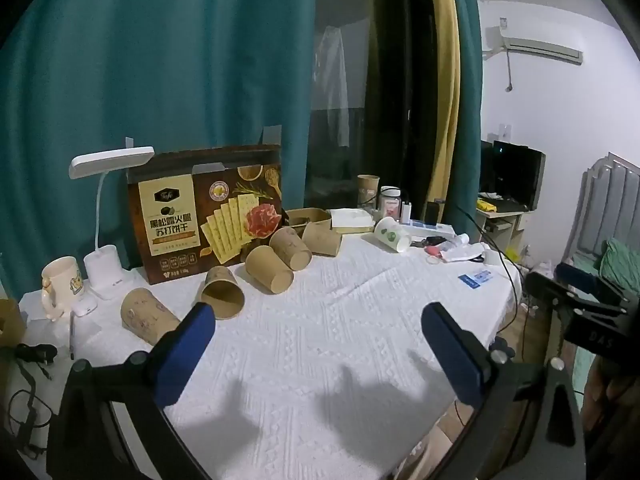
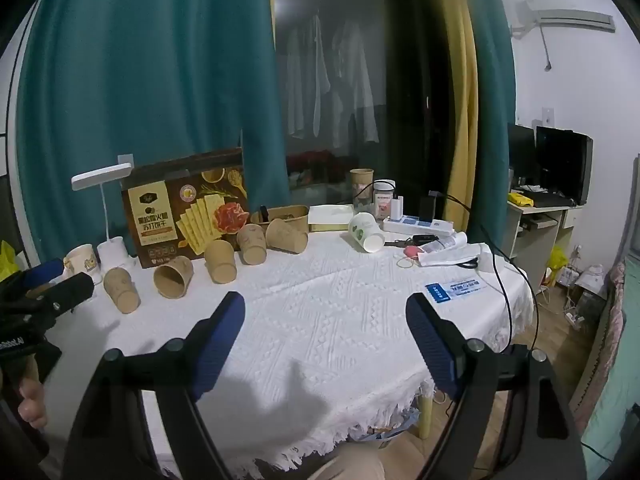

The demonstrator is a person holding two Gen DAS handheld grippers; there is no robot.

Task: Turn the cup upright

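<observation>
— How many cups are lying tipped?
— Five brown paper cups (image 2: 218, 266) and one white cup (image 2: 366, 232) are lying on the knitted white tablecloth (image 2: 340, 320), before the cracker box (image 2: 186, 212).
— Tongs?
— The left gripper (image 1: 318, 354) and right gripper (image 2: 326, 344) are both hovering spread wide, grasping nothing.

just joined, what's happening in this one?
A person holds a hand-held gripper in each hand over a table with a white cloth. Both the left hand-held gripper and the right hand-held gripper are open and hold nothing. A row of brown paper cups lies tipped on its sides near a cracker box, and a white cup lies tipped further right. No cup has been grasped yet.
</observation>
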